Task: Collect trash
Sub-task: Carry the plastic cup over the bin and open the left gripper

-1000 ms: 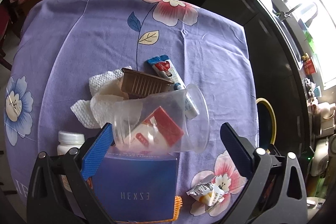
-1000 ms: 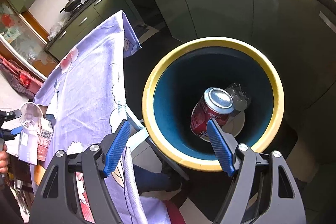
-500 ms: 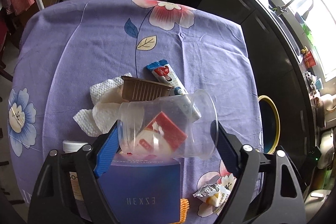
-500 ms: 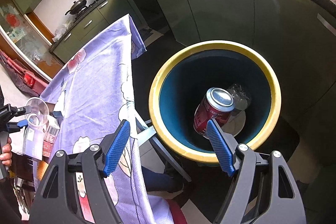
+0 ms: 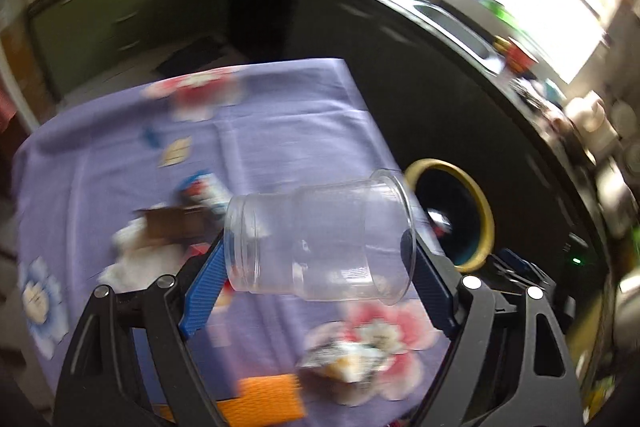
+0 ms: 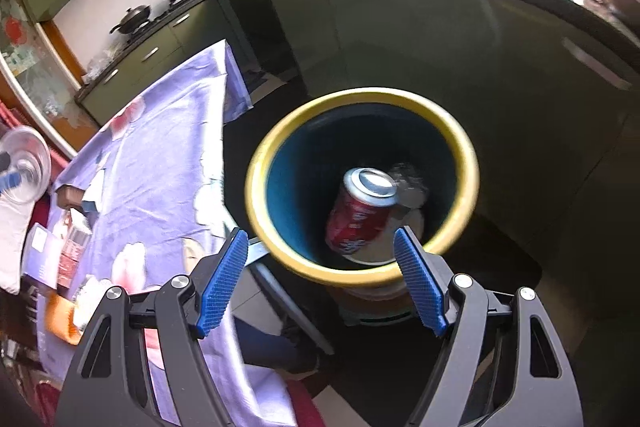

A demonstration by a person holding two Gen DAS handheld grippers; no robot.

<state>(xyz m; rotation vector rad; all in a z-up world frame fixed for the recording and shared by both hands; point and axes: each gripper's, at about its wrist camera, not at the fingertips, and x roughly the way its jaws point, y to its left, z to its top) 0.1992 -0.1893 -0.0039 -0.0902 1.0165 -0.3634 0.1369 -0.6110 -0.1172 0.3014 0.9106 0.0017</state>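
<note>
Left wrist view
- Left tongs (image 5: 316,259): closed on a clear plastic cup (image 5: 320,239), one blue pad at its base, the other at its rim.
- Cup: lies sideways between the pads, mouth to the right, lifted clear of the table (image 5: 280,131); it looks empty.
- Table: covered in a purple flowered cloth; the picture is blurred.
- Left on the cloth: white tissue (image 5: 128,259), a brown tray (image 5: 172,223), a blue and red wrapper (image 5: 204,187), a small wrapped sweet (image 5: 348,359), an orange mat (image 5: 272,399) at the near edge.
- Bin (image 5: 452,211): yellow rim, dark inside, on the floor past the table's right edge, beside the cup's mouth in the picture.

Right wrist view
- Right tongs (image 6: 320,279): wide open, nothing between the pads, hanging above the bin (image 6: 264,203).
- In the bin: a red drinks can (image 6: 360,215) leaning on its side, with crumpled clear plastic (image 6: 410,183) touching it.
- Cup (image 6: 26,163): at the far left edge, over the table (image 6: 160,155), well apart from the bin.
- Background: green kitchen cabinets (image 6: 400,39).
</note>
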